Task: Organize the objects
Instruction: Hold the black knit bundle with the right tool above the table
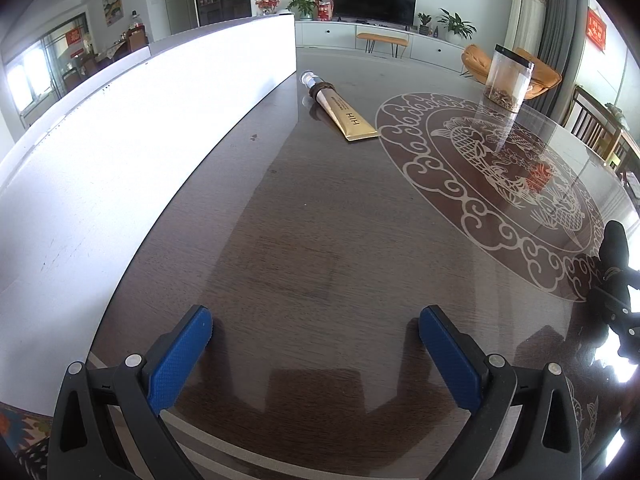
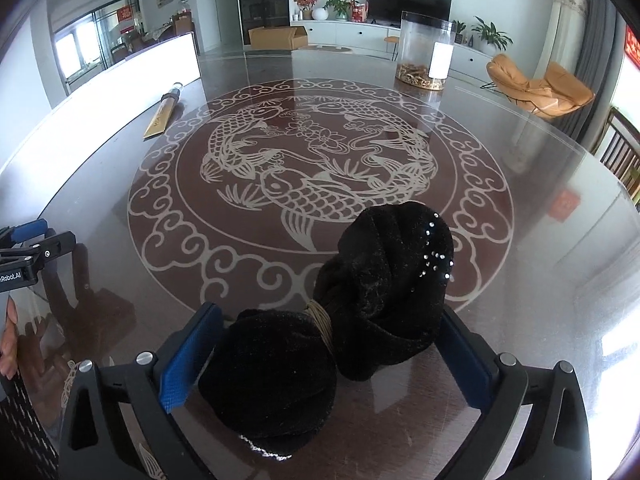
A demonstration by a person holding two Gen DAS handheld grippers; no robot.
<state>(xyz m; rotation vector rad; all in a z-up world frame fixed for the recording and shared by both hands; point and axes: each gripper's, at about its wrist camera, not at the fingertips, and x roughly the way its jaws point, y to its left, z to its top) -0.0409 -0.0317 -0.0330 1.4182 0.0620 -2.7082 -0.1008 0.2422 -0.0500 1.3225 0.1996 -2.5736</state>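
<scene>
Two hand-held grippers spread, black cloth bundle (image 2: 340, 328) hiding right pads, jar (image 2: 425, 56) contents unclear

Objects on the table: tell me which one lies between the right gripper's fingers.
The black velvet bundle, tied with cord at its middle. The gold tube lies far left by the white box; the clear jar stands far back.

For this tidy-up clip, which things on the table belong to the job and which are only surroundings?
Job items:
- black velvet bundle, lying between the open right claw
- gold tube
- clear jar
- white box

Surroundings:
- television
- orange chair
- cardboard box
- potted plants
</scene>
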